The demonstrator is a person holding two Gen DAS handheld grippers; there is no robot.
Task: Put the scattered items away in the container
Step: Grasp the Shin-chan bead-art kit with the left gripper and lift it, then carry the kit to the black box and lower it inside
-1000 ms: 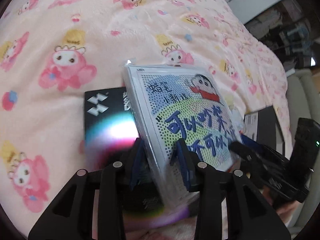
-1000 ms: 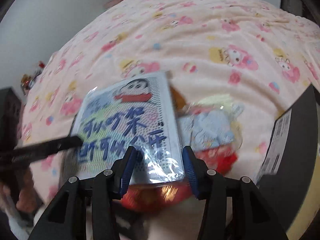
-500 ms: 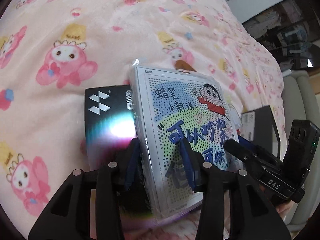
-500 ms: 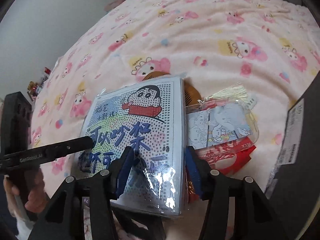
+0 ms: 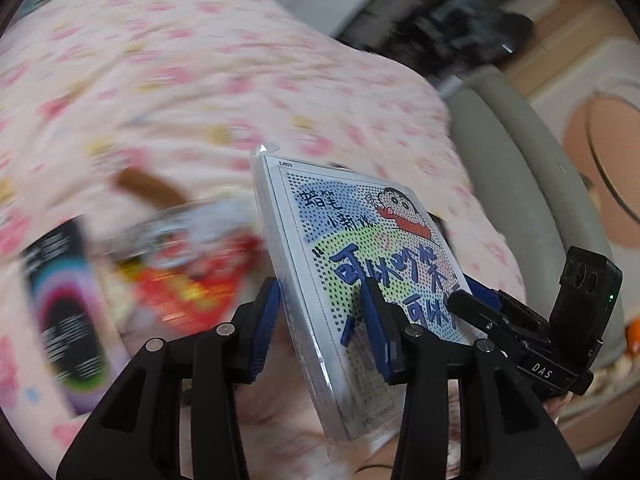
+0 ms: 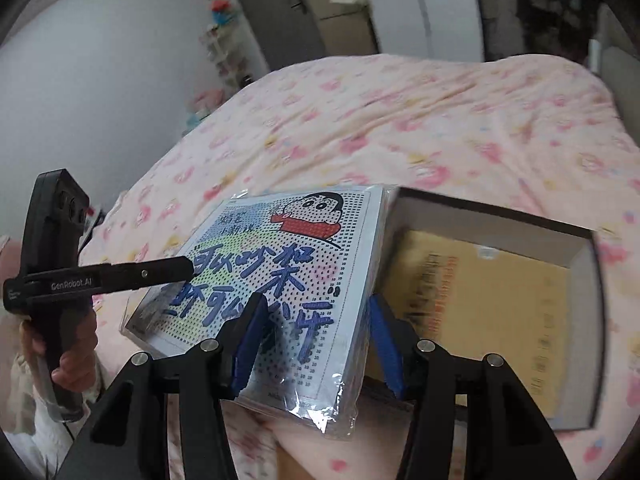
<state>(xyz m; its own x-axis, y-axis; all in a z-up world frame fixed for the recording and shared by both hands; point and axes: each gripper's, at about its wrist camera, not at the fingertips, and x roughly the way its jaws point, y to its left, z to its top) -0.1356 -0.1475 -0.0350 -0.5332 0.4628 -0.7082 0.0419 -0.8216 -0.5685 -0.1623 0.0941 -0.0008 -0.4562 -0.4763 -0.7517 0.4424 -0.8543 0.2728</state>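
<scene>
A flat plastic-wrapped cartoon pack [image 5: 360, 272] with blue writing is held off the pink bed by both grippers. My left gripper [image 5: 320, 320] is shut on its one edge. My right gripper [image 6: 312, 336] is shut on the opposite edge of the pack [image 6: 280, 272]. An open dark box [image 6: 576, 320] with a tan envelope inside lies on the bed just right of the pack in the right wrist view. Blurred in the left wrist view, a red and clear packet pile [image 5: 188, 264] and a black box with a rainbow ring [image 5: 64, 312] lie on the bed.
The pink cartoon-print blanket [image 6: 440, 120] covers the bed. A brown object [image 5: 148, 188] lies beyond the packets. A grey padded bed edge [image 5: 520, 168] and floor lie to the right. Wardrobes [image 6: 340, 8] stand at the far wall.
Both grippers have lifted the cartoon pack off the pile and carried it to the right, to beside the open box. The packets and black box stay behind on the bed.
</scene>
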